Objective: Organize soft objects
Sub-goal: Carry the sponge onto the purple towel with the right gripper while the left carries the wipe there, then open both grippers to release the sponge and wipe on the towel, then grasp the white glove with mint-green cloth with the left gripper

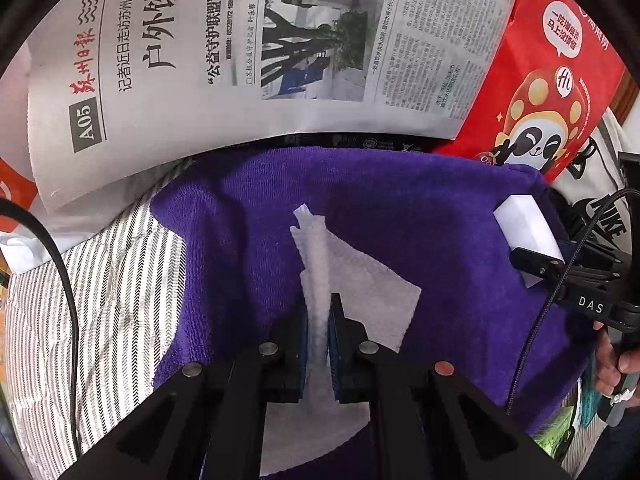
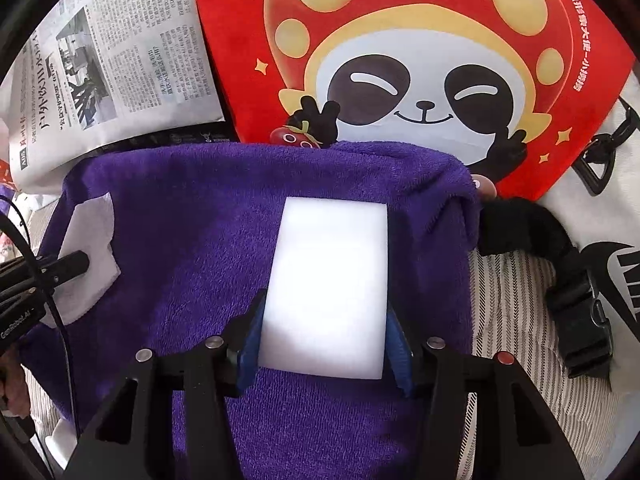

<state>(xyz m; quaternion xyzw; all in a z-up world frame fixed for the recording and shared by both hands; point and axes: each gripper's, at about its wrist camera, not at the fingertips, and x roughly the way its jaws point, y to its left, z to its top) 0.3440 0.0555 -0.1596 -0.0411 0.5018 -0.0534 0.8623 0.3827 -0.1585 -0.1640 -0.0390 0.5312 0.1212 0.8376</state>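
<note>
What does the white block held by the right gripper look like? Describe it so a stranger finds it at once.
Start at the purple terry towel spread over the striped cloth. On its right half lies a smooth white rectangular foam block, clamped between the blue-padded fingers of the right gripper. Unlike the thin, crinkled white paper tissue pinched by the left gripper, it is thick, flat-faced and sharp-edged.

The right gripper [image 2: 324, 344] clamps a white foam block [image 2: 328, 284] between its blue pads [image 2: 250, 344] over a purple towel [image 2: 192, 220]. At left, the left gripper [image 2: 82, 260] pinches a white paper tissue [image 2: 90, 220]. A red panda-print bag [image 2: 400, 60], a newspaper [image 2: 120, 60] and a black buckle strap [image 2: 576, 312] border the towel.
</note>
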